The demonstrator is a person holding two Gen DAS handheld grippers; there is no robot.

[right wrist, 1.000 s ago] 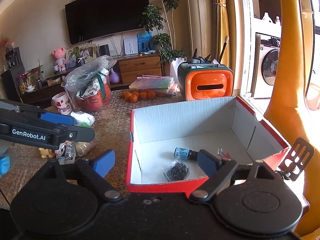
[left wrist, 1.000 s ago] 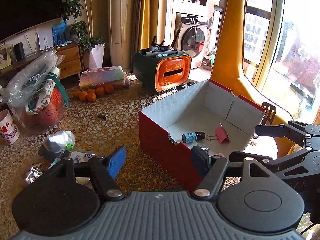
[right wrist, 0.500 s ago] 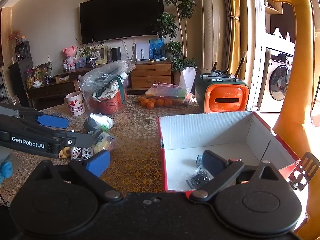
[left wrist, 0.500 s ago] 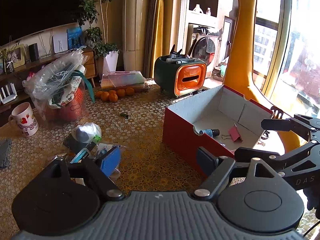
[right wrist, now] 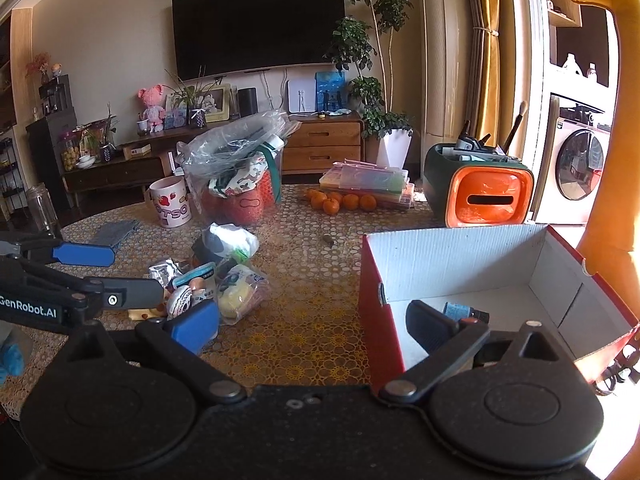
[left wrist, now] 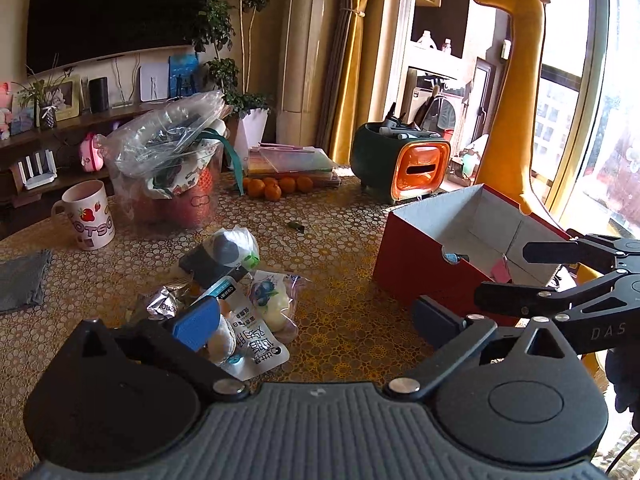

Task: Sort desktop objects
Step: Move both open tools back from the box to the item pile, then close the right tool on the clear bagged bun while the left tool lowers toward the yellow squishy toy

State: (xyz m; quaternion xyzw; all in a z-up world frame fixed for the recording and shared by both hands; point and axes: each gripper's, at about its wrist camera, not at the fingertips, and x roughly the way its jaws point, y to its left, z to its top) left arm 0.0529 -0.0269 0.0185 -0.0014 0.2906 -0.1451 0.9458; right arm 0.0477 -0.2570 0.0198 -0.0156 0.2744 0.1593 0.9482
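- Living-room clutter frames everything: a dark television, a low cabinet, a potted plant and a tall yellow giraffe figure (left wrist: 510,92) by the bright window, all well behind the work.
- Patterned desk (left wrist: 344,308) carries the things to sort, with an open stretch of it between the pile and the box.
- Red box (right wrist: 370,292) stands open-topped at the right of the desk, near the right gripper – by its contents, I judge it the place where sorted things go.
- Crumpled plastic bag over a red tub (left wrist: 176,172) and a strawberry mug (left wrist: 86,216) sit farther back, clear of the direct path.
- Green-and-orange caddy (right wrist: 478,196) holds brushes and pens behind the box; oranges (right wrist: 340,202) lie beside flat plastic cases.
- Left gripper (left wrist: 316,320) hangs over the near edge, jaws spread and holding nothing, its left finger above the snack pile.
- Right gripper (right wrist: 312,326) hovers by the box's near corner, jaws likewise spread and empty.
- Snack pile (left wrist: 248,312) – packets, a foil wrapper, a bagged dark thing – lies unsorted and overlapping, so picking one out cleanly looks fiddly.
- Small bottle (right wrist: 464,312) lies on the box floor, already sorted; a pink clip (left wrist: 500,272) lies near it.
- Tiny dark item (left wrist: 296,225) lies alone on the desk, apart from everything.
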